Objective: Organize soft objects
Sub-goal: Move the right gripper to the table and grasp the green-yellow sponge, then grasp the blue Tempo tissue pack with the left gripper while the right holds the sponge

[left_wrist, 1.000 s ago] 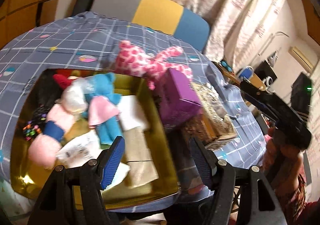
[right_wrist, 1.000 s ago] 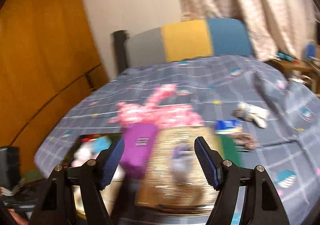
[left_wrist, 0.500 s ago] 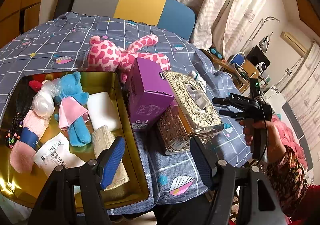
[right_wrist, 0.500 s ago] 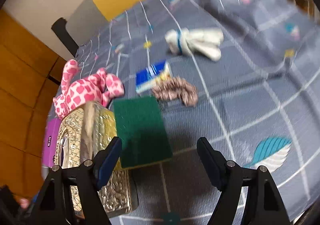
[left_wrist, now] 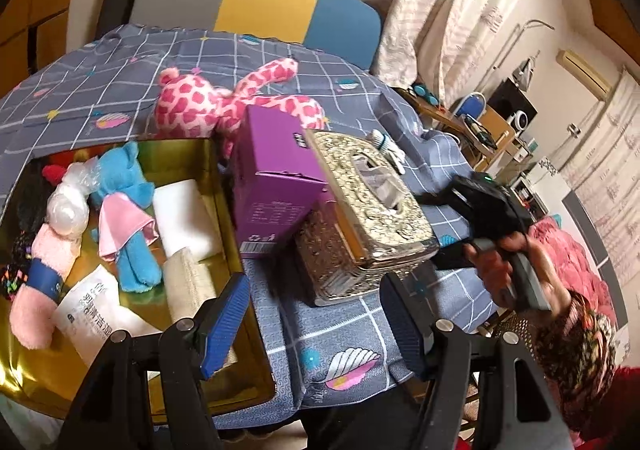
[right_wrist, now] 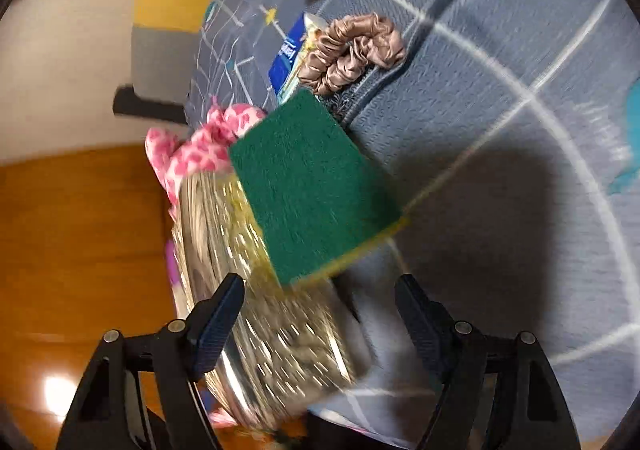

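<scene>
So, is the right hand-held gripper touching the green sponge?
Apart. In the right wrist view the green sponge lies ahead of the open right hand-held gripper; neither fingertip reaches it.

Warm indoor light, fisheye-bent edges — right wrist view motion-blurred, left wrist view sharp.

Left cam is looking down over the gold tray (left_wrist: 224, 185); right cam is tilting close above the sponge (right_wrist: 312, 185). Both are catching the tissue box (left_wrist: 372, 209).

Each claw (left_wrist: 316, 324) is black, with ridged blue pads (left_wrist: 225, 324) and silver screws at the finger joints. The right hand (left_wrist: 508, 266) wears a dark floral sleeve (left_wrist: 580, 350).
</scene>
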`<move>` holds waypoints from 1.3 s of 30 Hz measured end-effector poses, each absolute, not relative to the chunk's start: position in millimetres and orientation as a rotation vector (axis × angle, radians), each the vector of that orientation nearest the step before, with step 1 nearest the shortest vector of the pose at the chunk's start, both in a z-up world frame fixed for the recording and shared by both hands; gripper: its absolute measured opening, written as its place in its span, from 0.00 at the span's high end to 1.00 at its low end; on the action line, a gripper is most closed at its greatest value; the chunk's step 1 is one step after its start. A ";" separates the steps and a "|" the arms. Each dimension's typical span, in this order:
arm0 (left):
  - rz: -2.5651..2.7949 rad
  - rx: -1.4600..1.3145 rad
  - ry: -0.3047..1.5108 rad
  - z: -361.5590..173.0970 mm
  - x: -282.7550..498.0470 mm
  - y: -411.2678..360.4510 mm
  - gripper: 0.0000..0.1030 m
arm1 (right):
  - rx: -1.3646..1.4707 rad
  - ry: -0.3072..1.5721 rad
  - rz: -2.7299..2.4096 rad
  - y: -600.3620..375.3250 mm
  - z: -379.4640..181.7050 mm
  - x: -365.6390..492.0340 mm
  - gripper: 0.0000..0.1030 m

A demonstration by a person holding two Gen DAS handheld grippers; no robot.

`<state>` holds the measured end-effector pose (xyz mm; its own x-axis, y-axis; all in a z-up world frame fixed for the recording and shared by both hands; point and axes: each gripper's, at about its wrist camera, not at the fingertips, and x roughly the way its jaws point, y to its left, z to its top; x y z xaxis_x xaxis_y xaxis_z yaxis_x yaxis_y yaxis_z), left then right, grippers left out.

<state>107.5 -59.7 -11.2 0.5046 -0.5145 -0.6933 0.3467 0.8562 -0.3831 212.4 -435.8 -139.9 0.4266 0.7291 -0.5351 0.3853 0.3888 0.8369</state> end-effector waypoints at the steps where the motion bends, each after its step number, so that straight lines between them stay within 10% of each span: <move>1: -0.530 -0.196 0.899 -9.8 106.2 -61.8 0.34 | 1.252 1.137 0.296 -439.8 -138.7 215.9 0.27; 6: -0.520 -0.182 0.891 -6.5 104.5 -60.0 0.34 | 1.045 0.791 0.054 -490.8 -79.8 212.4 0.27; 21: -0.526 -0.175 0.898 -6.5 109.3 -67.0 0.34 | 0.443 1.147 0.259 -411.4 -92.9 253.4 0.25; 33: -0.519 -0.163 0.908 -2.5 113.3 -71.0 0.34 | 0.523 1.097 0.316 -411.2 -104.3 250.6 0.70; 39: -0.570 -0.104 0.875 17.3 128.8 -98.9 0.34 | 0.508 1.019 0.157 -466.4 -83.9 215.3 0.70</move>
<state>128.8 -98.9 17.3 0.5026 -0.5129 -0.6960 0.4297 0.8468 -0.3137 215.3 -466.4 -83.9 0.5242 0.3560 -0.7736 0.1070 0.8737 0.4746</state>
